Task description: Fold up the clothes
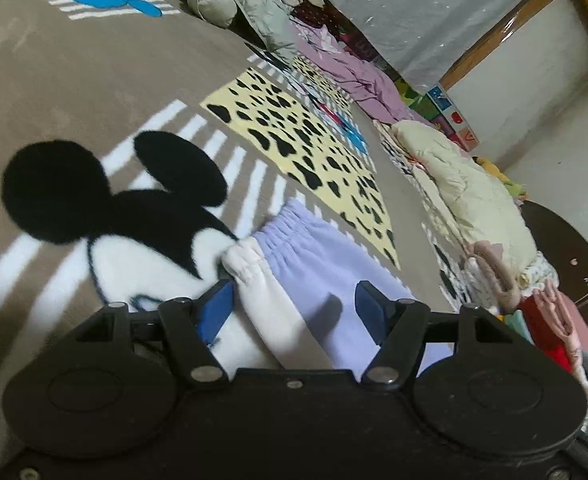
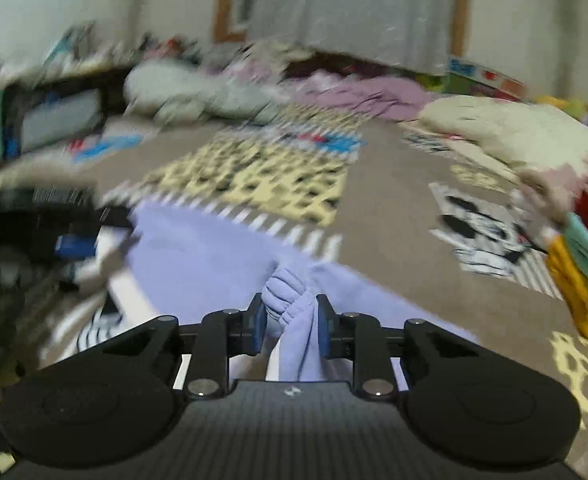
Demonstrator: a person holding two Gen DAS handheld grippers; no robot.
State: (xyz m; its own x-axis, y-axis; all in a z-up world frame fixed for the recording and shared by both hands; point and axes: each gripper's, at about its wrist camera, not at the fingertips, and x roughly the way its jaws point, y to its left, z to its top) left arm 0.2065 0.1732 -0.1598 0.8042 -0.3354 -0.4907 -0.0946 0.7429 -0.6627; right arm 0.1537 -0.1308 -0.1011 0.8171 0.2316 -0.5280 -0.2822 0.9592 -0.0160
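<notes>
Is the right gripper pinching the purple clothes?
Yes, the right gripper has its fingers squeezed on a bunched fold of the purple clothes.

Dim, even indoor light; soft shadow falls beside the blue pads (image 1: 218,308) in the left wrist view – sharp, with fisheye bending at the edges – while the right wrist view is smeared by motion blur

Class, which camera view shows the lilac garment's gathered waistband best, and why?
The left wrist view: the lilac garment lies sharp, its waistband flat. The right wrist view is blurred; there the right gripper pinches bunched fabric.
</notes>
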